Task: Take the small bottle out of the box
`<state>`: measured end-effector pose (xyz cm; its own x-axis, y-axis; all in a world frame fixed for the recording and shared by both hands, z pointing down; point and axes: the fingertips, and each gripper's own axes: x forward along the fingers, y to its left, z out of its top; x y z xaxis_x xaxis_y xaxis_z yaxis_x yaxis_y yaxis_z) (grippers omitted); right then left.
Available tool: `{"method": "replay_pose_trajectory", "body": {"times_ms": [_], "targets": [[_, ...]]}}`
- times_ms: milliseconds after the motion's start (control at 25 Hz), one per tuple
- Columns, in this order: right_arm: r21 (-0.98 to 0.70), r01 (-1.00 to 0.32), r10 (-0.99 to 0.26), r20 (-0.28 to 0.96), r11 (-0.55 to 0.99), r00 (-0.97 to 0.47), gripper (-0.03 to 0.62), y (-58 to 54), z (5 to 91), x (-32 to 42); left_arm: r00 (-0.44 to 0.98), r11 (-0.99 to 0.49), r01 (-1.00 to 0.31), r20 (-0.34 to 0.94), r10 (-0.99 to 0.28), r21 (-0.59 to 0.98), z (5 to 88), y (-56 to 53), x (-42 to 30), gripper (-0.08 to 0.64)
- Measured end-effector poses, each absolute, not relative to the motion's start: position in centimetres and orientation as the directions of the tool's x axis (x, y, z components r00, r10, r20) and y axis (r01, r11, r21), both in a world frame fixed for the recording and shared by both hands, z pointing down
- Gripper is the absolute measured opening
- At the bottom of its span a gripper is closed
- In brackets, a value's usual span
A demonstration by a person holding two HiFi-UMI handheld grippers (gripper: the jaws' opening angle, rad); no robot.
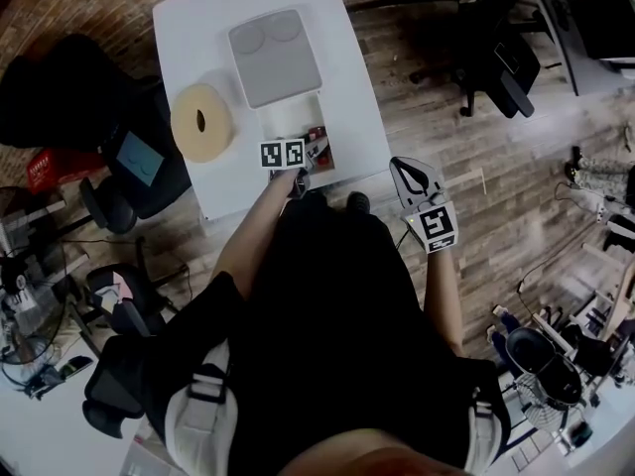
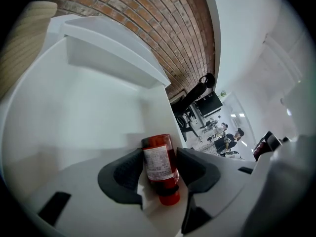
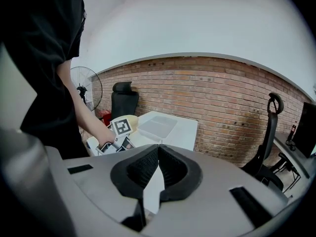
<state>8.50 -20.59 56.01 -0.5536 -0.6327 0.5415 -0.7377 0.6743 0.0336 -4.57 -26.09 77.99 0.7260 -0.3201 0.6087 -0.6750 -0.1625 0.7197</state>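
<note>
Left gripper [image 2: 159,153] hanging open around small red plastic bottle [image 2: 160,166] inside white open box [image 2: 98,107].
In the left gripper view, lower centre, the dark pads are standing apart, one on each side of the bottle, which is lying on the box floor with its label facing up and its red cap pointing at the camera. In the head view the box is sitting mid-frame on the white table [image 1: 198,28], beside a beige tape roll [image 1: 201,122]. Right gripper [image 3: 158,152] is staying off the table, right of centre, jaws together on nothing.

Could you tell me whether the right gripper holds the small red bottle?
No, the right gripper has its jaws together with nothing between them.
</note>
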Motion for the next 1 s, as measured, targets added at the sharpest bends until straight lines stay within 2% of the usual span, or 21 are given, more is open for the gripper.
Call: {"method": "replay_pose_trajectory", "body": {"times_ms": [320,680,1000], "targets": [[0.028,-0.74,-0.628,0.55,0.673,-0.55,-0.002,-20.8,56.5,8.4,0.752,-0.15,-0.646,0.592,-0.289,0.748,78.1,-26.4,-4.2,0.22],[0.026,-0.73,-0.623,0.544,0.682,-0.562,-0.002,-21.1,56.5,7.2,0.813,-0.105,-0.579,0.563,-0.147,0.808,78.2,-26.3,-4.0,0.213],[0.018,-0.728,-0.619,0.542,0.686,-0.569,-0.002,-21.1,56.8,6.9,0.81,-0.095,-0.57,0.539,-0.228,0.816,78.1,-26.5,-3.9,0.206]]}}
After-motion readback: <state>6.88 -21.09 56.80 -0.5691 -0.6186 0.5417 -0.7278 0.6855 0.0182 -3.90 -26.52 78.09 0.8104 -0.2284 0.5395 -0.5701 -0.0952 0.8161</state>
